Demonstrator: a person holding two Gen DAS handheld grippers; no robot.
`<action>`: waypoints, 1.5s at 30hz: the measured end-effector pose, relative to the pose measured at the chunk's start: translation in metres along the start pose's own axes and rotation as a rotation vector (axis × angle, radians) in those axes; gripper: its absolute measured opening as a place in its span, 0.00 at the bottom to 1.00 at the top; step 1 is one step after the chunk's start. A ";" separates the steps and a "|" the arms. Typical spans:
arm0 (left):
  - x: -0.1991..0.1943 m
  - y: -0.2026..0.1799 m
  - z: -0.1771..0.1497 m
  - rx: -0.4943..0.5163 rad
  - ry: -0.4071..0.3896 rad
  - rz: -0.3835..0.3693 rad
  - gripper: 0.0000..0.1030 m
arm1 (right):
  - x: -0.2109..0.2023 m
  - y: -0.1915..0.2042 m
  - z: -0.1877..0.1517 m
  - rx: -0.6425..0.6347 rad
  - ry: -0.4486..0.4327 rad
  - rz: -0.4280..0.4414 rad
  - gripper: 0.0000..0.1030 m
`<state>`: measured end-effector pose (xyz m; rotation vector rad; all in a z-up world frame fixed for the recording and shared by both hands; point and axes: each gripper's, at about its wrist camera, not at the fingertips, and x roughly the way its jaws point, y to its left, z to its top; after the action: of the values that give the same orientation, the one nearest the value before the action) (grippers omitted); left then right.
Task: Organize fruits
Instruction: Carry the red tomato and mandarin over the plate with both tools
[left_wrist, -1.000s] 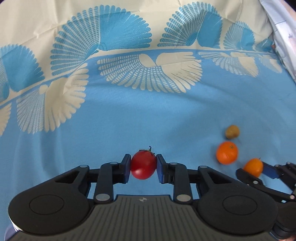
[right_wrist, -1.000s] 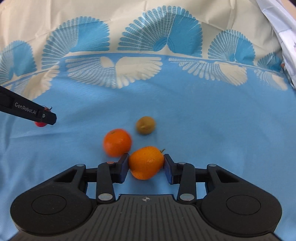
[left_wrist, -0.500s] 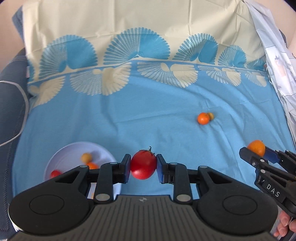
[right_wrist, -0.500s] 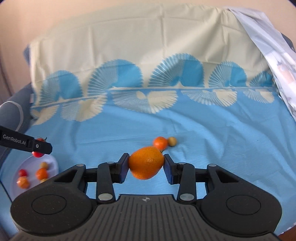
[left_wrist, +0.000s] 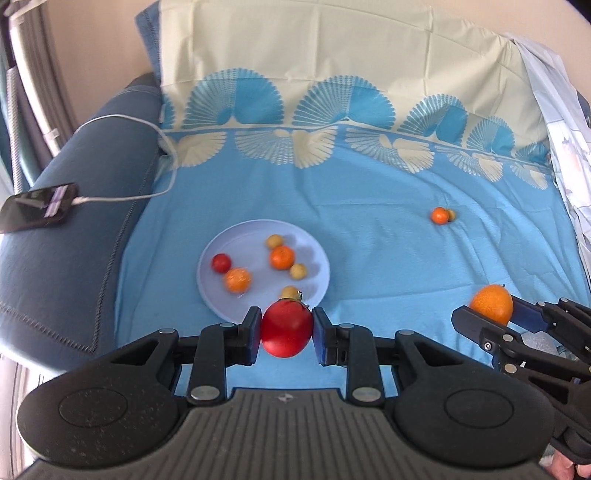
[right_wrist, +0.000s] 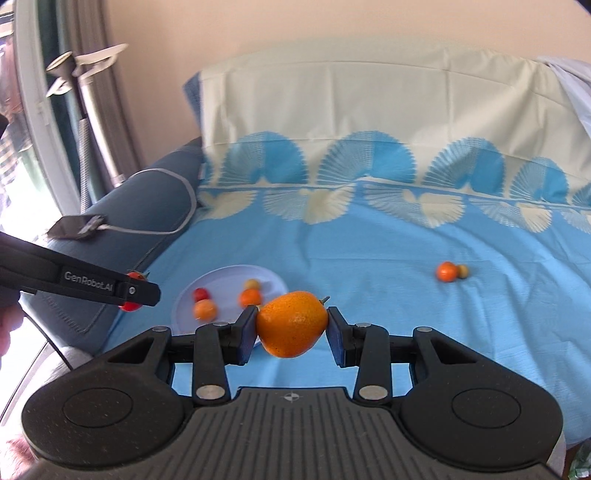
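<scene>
You are working over a sofa draped in a blue fan-patterned cloth (left_wrist: 369, 236); the pale round plate (left_wrist: 236, 236) of small fruits is lying toward its left edge. Your right tongs (right_wrist: 291, 325) are clamping a large orange citrus fruit (right_wrist: 291, 323), your left tongs (left_wrist: 286, 334) a round red tomato (left_wrist: 286, 332).

Bright, even daylight enters from the window (right_wrist: 22, 122) at left, which is blown out. Fruits cast soft shadows on the plate (left_wrist: 236, 240). Fisheye bending curves the edges, corners go dark, and the right wrist view is slightly blurred.
</scene>
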<state>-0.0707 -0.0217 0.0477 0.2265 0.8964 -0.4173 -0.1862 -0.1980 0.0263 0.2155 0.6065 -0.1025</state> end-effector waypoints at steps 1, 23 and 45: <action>-0.005 0.005 -0.006 -0.010 -0.005 0.005 0.31 | -0.004 0.007 -0.002 -0.013 0.000 0.006 0.40; -0.034 0.037 -0.039 -0.085 -0.030 0.018 0.31 | -0.043 0.052 -0.013 -0.107 -0.048 -0.024 0.40; -0.020 0.041 -0.032 -0.089 -0.008 0.010 0.31 | -0.030 0.049 -0.009 -0.101 -0.016 -0.018 0.40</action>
<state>-0.0862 0.0313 0.0453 0.1478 0.9038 -0.3676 -0.2083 -0.1473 0.0449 0.1109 0.5959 -0.0910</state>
